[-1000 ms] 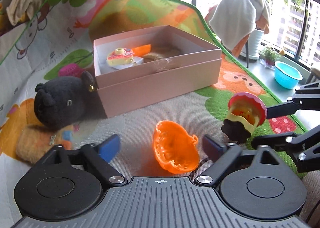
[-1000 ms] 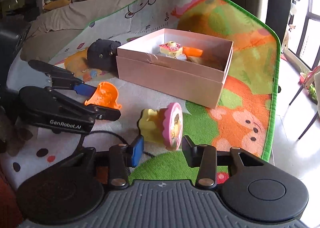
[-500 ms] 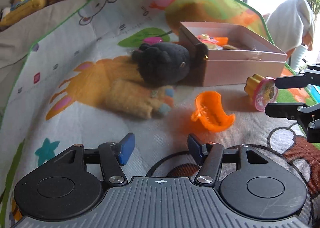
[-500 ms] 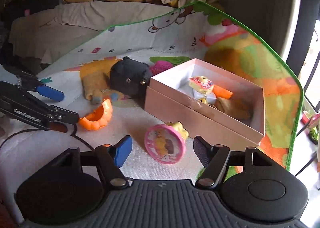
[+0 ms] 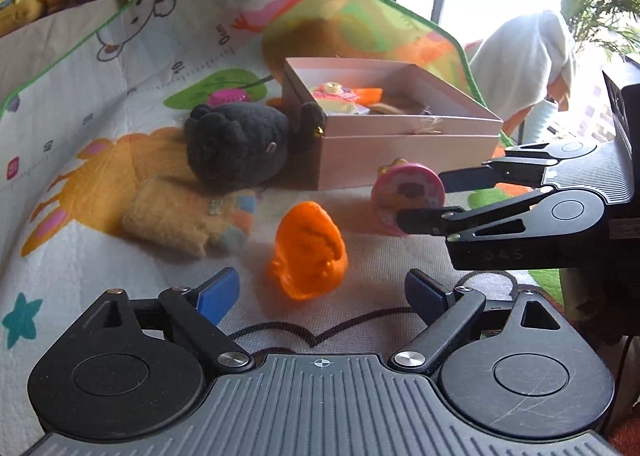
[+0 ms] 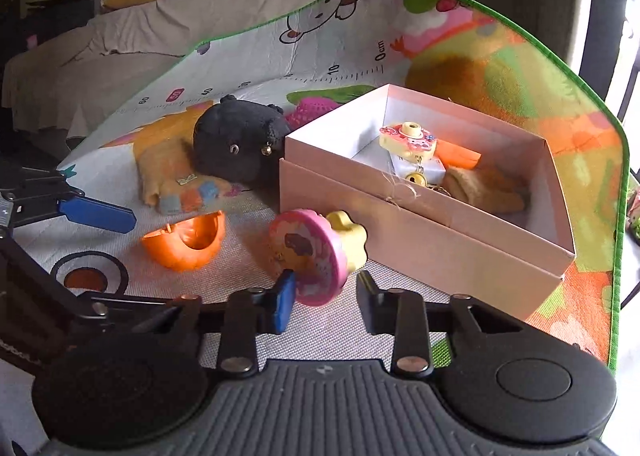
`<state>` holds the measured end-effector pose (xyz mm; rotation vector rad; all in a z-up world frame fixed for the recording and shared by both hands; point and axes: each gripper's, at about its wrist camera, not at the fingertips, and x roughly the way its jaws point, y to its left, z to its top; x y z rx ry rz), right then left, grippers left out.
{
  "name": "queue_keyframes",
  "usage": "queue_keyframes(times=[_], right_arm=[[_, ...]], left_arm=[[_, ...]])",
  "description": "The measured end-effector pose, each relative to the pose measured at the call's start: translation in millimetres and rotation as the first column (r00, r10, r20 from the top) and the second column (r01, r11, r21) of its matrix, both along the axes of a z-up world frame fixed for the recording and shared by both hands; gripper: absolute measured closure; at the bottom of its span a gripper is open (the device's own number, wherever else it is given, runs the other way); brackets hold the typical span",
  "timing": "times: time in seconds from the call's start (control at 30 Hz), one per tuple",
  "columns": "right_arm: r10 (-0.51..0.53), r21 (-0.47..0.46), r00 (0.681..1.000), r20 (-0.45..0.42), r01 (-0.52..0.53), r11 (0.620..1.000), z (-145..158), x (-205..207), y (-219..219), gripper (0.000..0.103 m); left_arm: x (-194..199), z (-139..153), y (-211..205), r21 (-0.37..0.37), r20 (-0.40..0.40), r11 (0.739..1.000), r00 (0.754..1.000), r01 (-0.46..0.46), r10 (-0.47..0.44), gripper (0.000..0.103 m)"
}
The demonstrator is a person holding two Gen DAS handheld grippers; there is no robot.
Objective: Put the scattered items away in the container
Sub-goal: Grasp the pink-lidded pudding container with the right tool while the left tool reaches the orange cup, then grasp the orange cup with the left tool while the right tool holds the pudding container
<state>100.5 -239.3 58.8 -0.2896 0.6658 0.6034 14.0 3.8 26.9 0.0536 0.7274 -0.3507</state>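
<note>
A pink-and-yellow round toy [image 6: 316, 252] lies on the play mat in front of the pink box [image 6: 420, 256]. My right gripper [image 6: 326, 296] is closing on it, with both pads against its pink disc, as the left wrist view also shows for the right gripper [image 5: 420, 199] and the toy [image 5: 404, 195]. An orange shell-shaped toy [image 5: 308, 252] sits on the mat just ahead of my left gripper [image 5: 320, 284]. That gripper's jaws are opening and touch nothing. The box [image 5: 400, 159] holds a toy camera [image 6: 408, 139] and other small items.
A black plush [image 5: 240, 143] leans against the box's left end, partly on a yellow plush [image 5: 180, 215]. The mat's far edge curls up behind the box. A draped chair [image 5: 528, 59] and a plant stand beyond the mat on the right.
The right jaws, spread wide around the pink toy half a second ago, have come together on it. The left jaws have widened, and the orange shell now stands tipped up nearer them.
</note>
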Motion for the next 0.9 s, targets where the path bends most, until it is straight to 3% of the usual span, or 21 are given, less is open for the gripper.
queue_keyframes(times=[0.2, 0.23, 0.33, 0.37, 0.5, 0.53, 0.57, 0.73, 0.9], right_arm=[[-0.024, 0.015, 1.0, 0.0, 0.024, 1.0, 5.2, -2.3, -15.0, 0.078], [-0.024, 0.01, 1.0, 0.012, 0.024, 1.0, 6.2, -4.0, -14.6, 0.072], [-0.028, 0.006, 0.998, 0.055, 0.028, 1.0, 8.1, -7.8, -8.8, 0.04], [-0.027, 0.006, 0.997, 0.07, 0.026, 1.0, 8.2, -8.7, -5.2, 0.036], [0.003, -0.018, 0.996, 0.089, -0.002, 1.0, 2.8, -3.9, 16.8, 0.036], [0.008, -0.021, 0.996, 0.086, -0.006, 1.0, 0.7, -1.0, 21.7, 0.038], [0.008, -0.024, 0.997, 0.08, -0.006, 1.0, -1.1, 2.4, 25.8, 0.047], [0.005, -0.006, 0.999, 0.045, -0.004, 1.0, 3.4, 6.9, 28.6, 0.05], [0.019, 0.089, 0.986, -0.168, -0.004, 0.996, 20.9, 7.3, -8.0, 0.05]], left_arm=[[16.5, -1.4, -3.5, 0.022, -0.011, 0.999, 1.0, -0.028, 0.028, 0.01], [18.4, -1.7, -4.3, 0.025, -0.011, 0.999, 1.0, -0.025, 0.025, 0.01], [22.3, -4.2, -7.4, 0.032, -0.017, 0.999, 1.0, -0.022, 0.022, 0.01], [22.1, -5.1, -8.0, 0.032, -0.017, 0.999, 1.0, -0.021, 0.021, 0.01], [16.9, -2.7, -1.2, 0.016, -0.008, 0.998, 0.999, -0.054, 0.054, 0.009], [14.8, -0.6, 2.7, 0.009, -0.003, 0.997, 0.997, -0.074, 0.074, 0.009], [12.6, 1.9, 7.3, 0.004, 0.003, 0.995, 0.995, -0.095, 0.095, 0.008], [6.2, 5.0, 23.3, 0.012, 0.004, 0.988, 0.988, -0.156, 0.156, 0.007], [0.1, 1.8, 22.7, 0.014, -0.01, 0.989, 0.989, -0.147, 0.147, 0.007]])
